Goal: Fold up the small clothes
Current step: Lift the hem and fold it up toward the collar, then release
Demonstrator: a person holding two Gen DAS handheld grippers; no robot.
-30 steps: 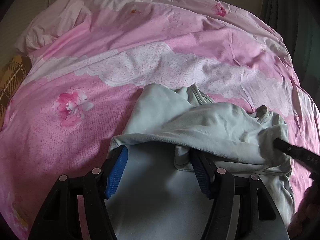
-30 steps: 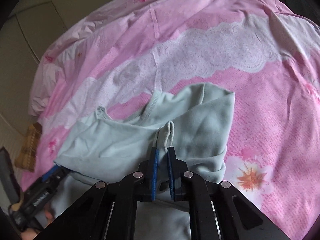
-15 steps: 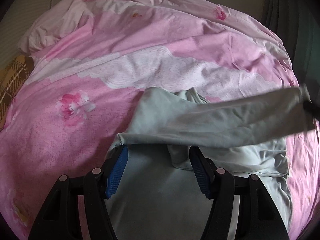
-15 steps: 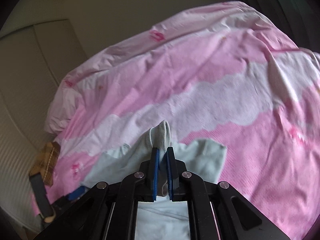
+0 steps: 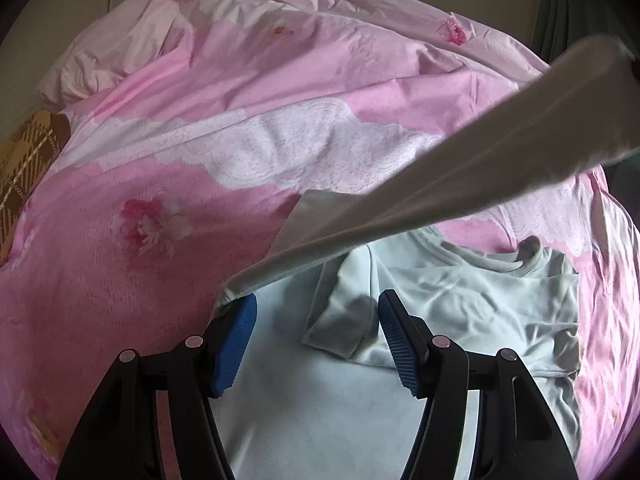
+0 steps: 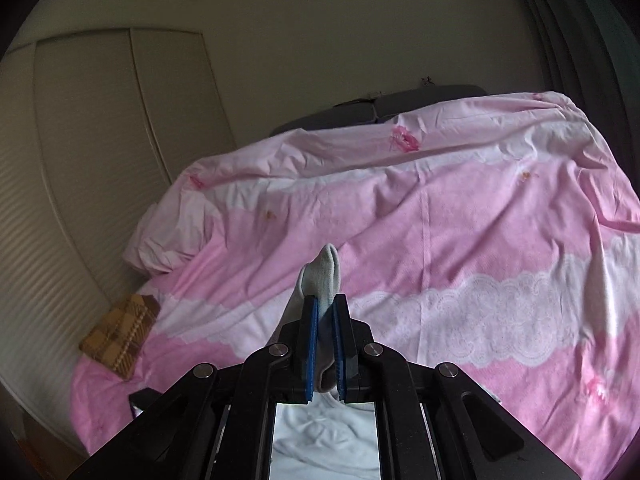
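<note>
The pale grey-green long-sleeved top (image 5: 460, 308) lies on the bed, spread over the pink floral duvet cover (image 5: 152, 208), with its ribbed neckline toward the right of the left wrist view and its body running back under the left hand-held gripper (image 5: 318, 312). That gripper hangs low over the garment with its blue ribbed pads standing moderately apart and nothing pinched between them; the left pad sits just at the fabric edge where the raised sleeve (image 5: 472, 156) leaves the body. The sleeve is the part the next move turns on: its long axis runs as a taut diagonal band from that edge up and away to the upper right, where its cuff is clamped in the right hand-held gripper (image 6: 324, 312), whose jaws are narrowed right down on the cloth, a small tuft of cuff poking out beyond the tips. So the sleeve end belongs to the right hand, held high above the bed, while the left hand is much nearer the torso and could act as the anchor. To fold, the sleeve would probably need to be carried across and laid down over the chest. The knit looks soft, thin and limp, creasing in shallow ripples; a short folded flap lies between the left pads. The duvet cover is crumpled cotton-like cloth with a white lace-pattern band. A brown plaid cushion (image 6: 120, 332) sits at the bed's far left edge.
</note>
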